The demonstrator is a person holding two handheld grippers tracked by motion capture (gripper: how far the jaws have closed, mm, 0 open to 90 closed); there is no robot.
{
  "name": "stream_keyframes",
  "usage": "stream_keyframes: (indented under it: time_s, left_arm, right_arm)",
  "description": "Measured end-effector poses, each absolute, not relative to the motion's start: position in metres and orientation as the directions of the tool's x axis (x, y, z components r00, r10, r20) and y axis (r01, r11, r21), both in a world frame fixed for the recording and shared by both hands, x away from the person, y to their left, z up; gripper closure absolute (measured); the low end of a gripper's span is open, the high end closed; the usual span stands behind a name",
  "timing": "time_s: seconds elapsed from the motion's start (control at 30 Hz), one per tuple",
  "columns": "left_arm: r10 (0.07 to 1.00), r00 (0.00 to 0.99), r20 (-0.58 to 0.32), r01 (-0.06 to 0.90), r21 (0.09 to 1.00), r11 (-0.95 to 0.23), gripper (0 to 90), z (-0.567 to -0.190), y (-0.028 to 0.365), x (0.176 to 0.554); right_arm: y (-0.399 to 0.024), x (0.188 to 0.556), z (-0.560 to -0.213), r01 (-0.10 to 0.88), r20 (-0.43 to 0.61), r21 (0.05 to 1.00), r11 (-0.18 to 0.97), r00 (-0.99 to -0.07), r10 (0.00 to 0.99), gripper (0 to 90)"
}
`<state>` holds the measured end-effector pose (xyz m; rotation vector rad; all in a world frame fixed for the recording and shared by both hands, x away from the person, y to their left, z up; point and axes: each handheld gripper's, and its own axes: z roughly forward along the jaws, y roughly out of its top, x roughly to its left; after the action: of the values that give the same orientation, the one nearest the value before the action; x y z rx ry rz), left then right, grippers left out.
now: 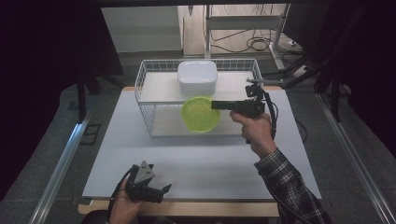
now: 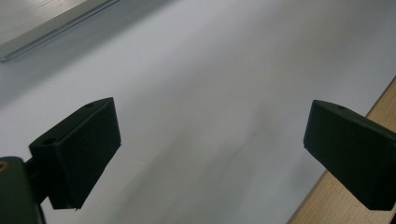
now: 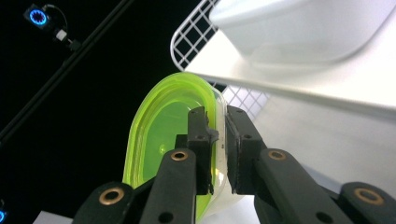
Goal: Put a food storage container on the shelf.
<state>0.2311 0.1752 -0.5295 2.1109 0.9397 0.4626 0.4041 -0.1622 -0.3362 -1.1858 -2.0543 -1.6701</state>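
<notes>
Clamped on the rim of the green bowl (image 3: 163, 140), the right gripper (image 3: 217, 140) holds it tilted in front of the wire rack (image 1: 149, 100), beneath the shelf bearing the white container (image 1: 197, 77). Near the table (image 1: 196, 158) edge, the left gripper (image 1: 156, 190) rests with its jaws apart.

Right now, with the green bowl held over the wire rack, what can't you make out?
- Green bowl: its underside, high view, hidden by its own rim; its lower end, right gripper view, behind the right tongs.
- White container: contents, hidden by its walls; cut off by the top edge in the right gripper view.
- Wire rack: its lower shelf, partly hidden under the bowl.
</notes>
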Motion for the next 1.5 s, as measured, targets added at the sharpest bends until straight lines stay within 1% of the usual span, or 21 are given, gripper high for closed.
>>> stream_keyframes:
  time_s: [0.37, 0.47, 0.83, 1.03, 1.17, 1.5]
  left_arm:
    - [0.747, 0.665, 0.015, 0.474, 0.764, -0.438, 3.5, -0.529, 0.175, 0.231]
    - [0.747, 0.665, 0.014, 0.475, 0.763, -0.438, 3.5, -0.53, 0.175, 0.231]
    - [0.744, 0.668, 0.011, 0.478, 0.76, -0.44, 3.5, -0.53, 0.175, 0.231]
    - [0.741, 0.671, 0.011, 0.476, 0.76, -0.442, 3.6, -0.53, 0.175, 0.231]
    - [0.739, 0.673, 0.012, 0.473, 0.761, -0.443, 3.6, -0.53, 0.175, 0.23]
    - [0.732, 0.681, 0.016, 0.466, 0.762, -0.45, 3.6, -0.529, 0.175, 0.23]
  right_arm:
    - [-0.16, 0.421, -0.296, 0.674, 0.607, 0.738, -0.04, -0.637, 0.475, 81.9]
    - [-0.159, 0.424, -0.291, 0.664, 0.599, 0.746, -0.048, -0.638, 0.484, 81.9]
    - [-0.151, 0.445, -0.264, 0.652, 0.611, 0.746, -0.138, -0.586, 0.533, 81.8]
    - [-0.145, 0.456, -0.257, 0.648, 0.62, 0.74, -0.179, -0.555, 0.555, 81.8]
    - [-0.135, 0.467, -0.254, 0.64, 0.613, 0.741, -0.204, -0.521, 0.594, 81.7]
    - [-0.123, 0.485, -0.261, 0.654, 0.627, 0.717, -0.241, -0.452, 0.635, 81.6]
